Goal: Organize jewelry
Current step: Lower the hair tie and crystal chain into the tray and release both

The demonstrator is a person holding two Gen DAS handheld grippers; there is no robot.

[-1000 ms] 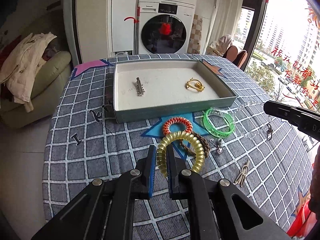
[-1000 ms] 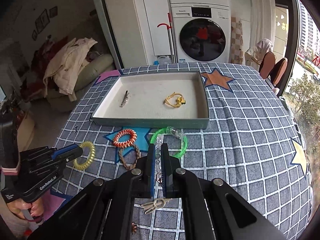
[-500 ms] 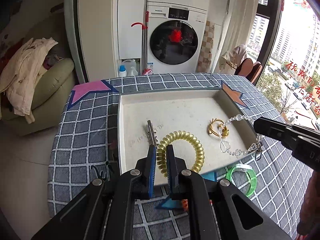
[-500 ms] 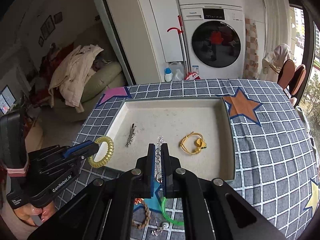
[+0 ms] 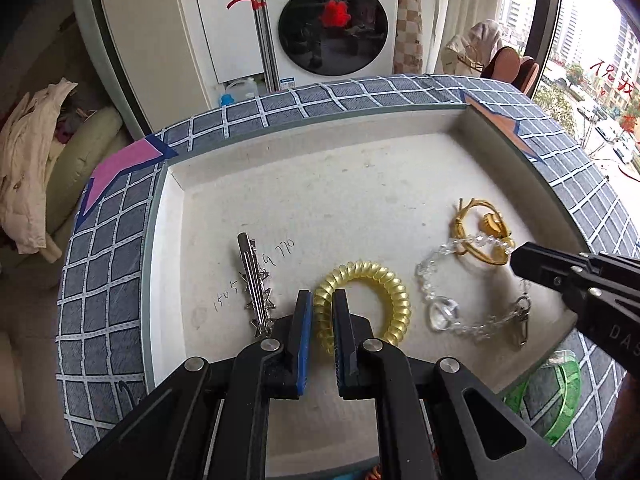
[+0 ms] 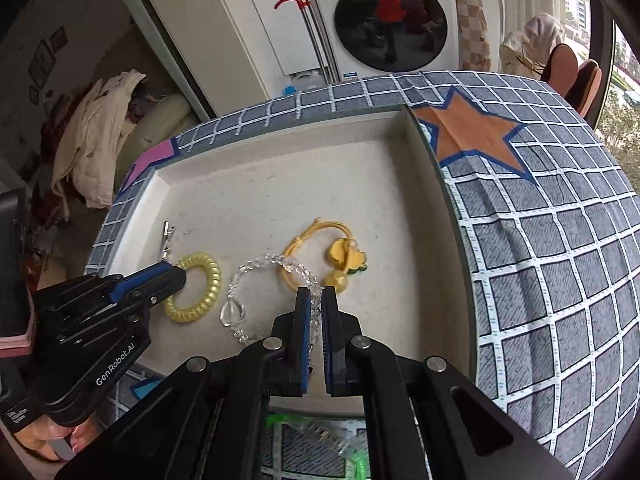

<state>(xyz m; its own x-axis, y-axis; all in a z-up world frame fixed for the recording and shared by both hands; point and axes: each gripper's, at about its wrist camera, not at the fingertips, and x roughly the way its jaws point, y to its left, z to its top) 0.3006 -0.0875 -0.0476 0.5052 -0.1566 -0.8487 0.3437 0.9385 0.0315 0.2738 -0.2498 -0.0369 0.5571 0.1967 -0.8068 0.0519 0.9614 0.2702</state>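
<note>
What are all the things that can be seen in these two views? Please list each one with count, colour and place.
tray: one, grey-green rim, pale floor, on the table
tablecloth: one, grey-blue checks with stars, over the table
spiral hair tie: one, yellow, over the tray floor, in the left gripper
bead chain: one, clear, with metal clasp, draped in the tray, in the right gripper
hair clip: one, silver, tray floor, left part
cord tie with charm: one, yellow, tray floor, under the chain
bangle: one, green, on the cloth beside the tray
washing machine: one, white, behind the table
left gripper: black, blue pads, shut on the hair tie
right gripper: black, shut on the chain
</note>
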